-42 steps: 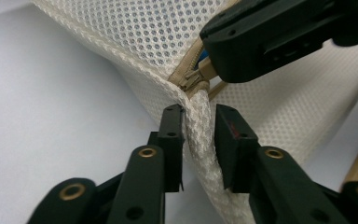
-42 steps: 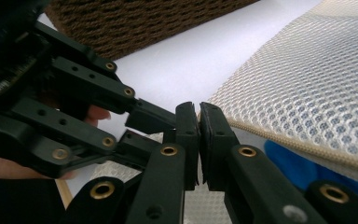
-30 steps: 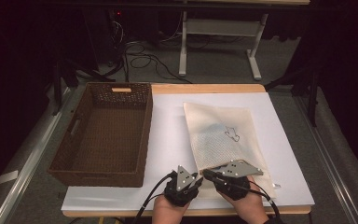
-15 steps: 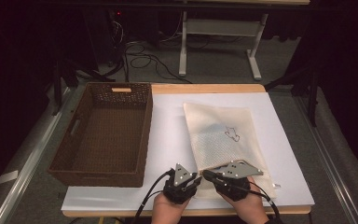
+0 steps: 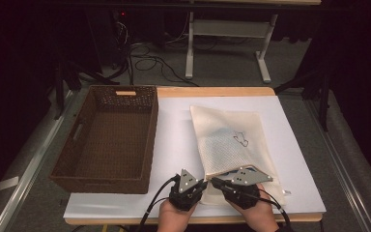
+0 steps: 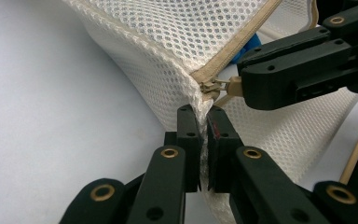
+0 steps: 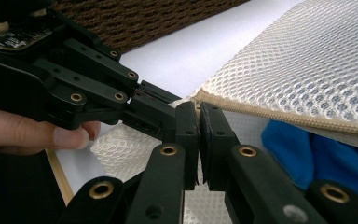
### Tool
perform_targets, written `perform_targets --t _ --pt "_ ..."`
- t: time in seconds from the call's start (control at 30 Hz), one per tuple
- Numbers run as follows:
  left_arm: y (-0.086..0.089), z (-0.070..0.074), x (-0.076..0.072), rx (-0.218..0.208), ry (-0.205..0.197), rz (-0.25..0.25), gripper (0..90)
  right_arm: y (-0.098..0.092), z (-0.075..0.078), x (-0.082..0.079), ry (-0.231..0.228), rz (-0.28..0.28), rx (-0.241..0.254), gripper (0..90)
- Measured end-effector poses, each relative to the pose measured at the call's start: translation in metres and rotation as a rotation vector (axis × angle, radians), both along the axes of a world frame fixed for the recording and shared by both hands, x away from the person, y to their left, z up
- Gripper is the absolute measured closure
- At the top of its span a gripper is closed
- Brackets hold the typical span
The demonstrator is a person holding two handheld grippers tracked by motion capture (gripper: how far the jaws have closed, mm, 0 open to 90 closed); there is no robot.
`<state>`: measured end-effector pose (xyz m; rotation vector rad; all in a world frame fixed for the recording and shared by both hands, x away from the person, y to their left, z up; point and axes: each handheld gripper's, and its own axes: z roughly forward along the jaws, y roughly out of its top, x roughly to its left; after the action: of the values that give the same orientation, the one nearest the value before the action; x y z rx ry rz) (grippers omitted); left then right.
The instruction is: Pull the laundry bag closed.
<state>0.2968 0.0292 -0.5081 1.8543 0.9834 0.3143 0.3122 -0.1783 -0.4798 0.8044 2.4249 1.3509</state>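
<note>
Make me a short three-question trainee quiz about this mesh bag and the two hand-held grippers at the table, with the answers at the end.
1. True or false: the left hand-held gripper is shut on the mesh bag just below its zipper pull.
2. What colour is the item visible inside the bag's opening in the right gripper view?
3. Which side of the bag is the wicker basket on in the high view: A left, B right, C behind?

Key: 1 true; its jaws have just been closing, with mesh between them. 2 blue. 3 A. The right hand-held gripper is also shut, at the zipper pull.
</note>
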Motion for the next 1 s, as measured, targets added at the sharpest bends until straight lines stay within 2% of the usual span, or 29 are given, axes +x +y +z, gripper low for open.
perform_targets --t 0.3,0.53,0.67,0.9,1.0 --pt "-0.0018 0.0011 -0.0026 0.026 -0.026 -0.009 85.9 0.0026 -0.0036 0.0012 0.014 0.001 -0.005 86.2" --pt "-0.0064 0.0004 -0.0049 0.078 -0.049 -0.022 86.0 0.0024 -0.0022 0.0016 0.014 -0.006 0.003 83.5" --pt "-0.0062 0.0009 -0.0047 0.074 -0.046 -0.020 86.0 0.0020 -0.0015 0.0026 0.012 -0.007 0.002 85.9" --pt "0.0001 0.0043 -0.0042 0.013 -0.031 -0.004 86.9 0.0020 0.0006 0.0012 -0.010 -0.015 -0.004 88.1" --pt "0.0015 0.0057 -0.0047 0.003 -0.032 -0.003 87.1 0.0007 0.0014 0.0019 -0.011 -0.022 0.005 88.2"
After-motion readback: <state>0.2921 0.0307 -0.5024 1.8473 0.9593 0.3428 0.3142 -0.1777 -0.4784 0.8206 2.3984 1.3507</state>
